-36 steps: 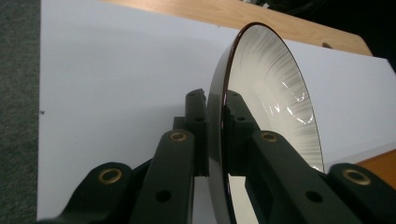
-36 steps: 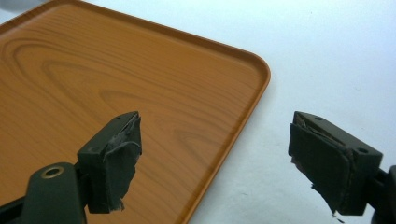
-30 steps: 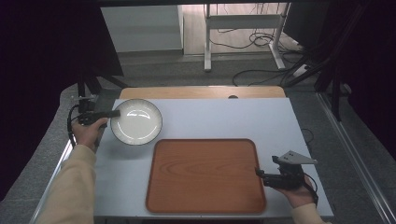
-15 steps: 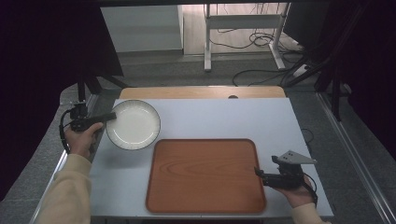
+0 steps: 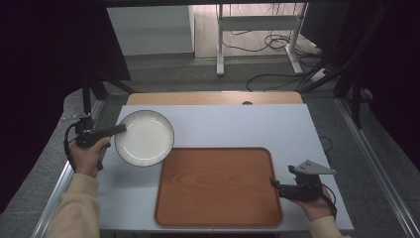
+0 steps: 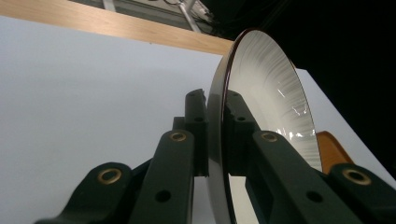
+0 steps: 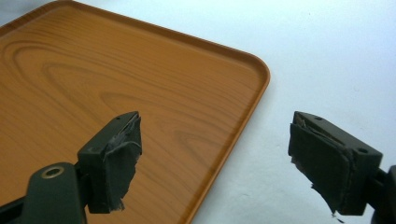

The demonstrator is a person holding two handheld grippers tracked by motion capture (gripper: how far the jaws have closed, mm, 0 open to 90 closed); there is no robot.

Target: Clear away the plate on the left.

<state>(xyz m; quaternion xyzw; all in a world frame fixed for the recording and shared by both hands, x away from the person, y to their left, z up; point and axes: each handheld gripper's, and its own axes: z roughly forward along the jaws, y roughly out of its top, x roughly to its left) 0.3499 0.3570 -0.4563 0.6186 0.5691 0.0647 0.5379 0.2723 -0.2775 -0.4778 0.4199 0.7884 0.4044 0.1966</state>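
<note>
Spanning most of the high view, the white table [image 5: 218,124] has a wood strip along its far edge. Next in size is the wooden tray [image 5: 218,186], lying flat on the near half w/ its right rim close to the right gripper [image 5: 274,184]. The white plate [image 5: 144,137], dark-rimmed w/ fine ribs, sits at the tray's far-left corner; from the high view I can't tell if its edge overlaps the tray or if it's lifted off the table. The left gripper [image 5: 120,129] reaches in from the table's left side, held by a hand [image 5: 89,156] in a cream sleeve. The left gripper view adds what the high view can't: the plate [image 6: 261,107] stands edge-on btwn the two black jaws, which are pinched on its rim, one jaw on the back, one on the ribbed face, and a sliver of the tray [image 6: 331,151] peeks out behind it. The right gripper, w/ its grey three-cornered plate on top, is at the table's near-right, pointing left toward the tray. The high view is too small to judge its jaws; the right gripper view [image 7: 215,163] shows them spread wide, holding nothing, worn pads [image 7: 119,158] visible, one jaw over the tray [image 7: 116,79] surface and the other over bare table [image 7: 327,51], the tray's rounded corner btwn them.
</note>
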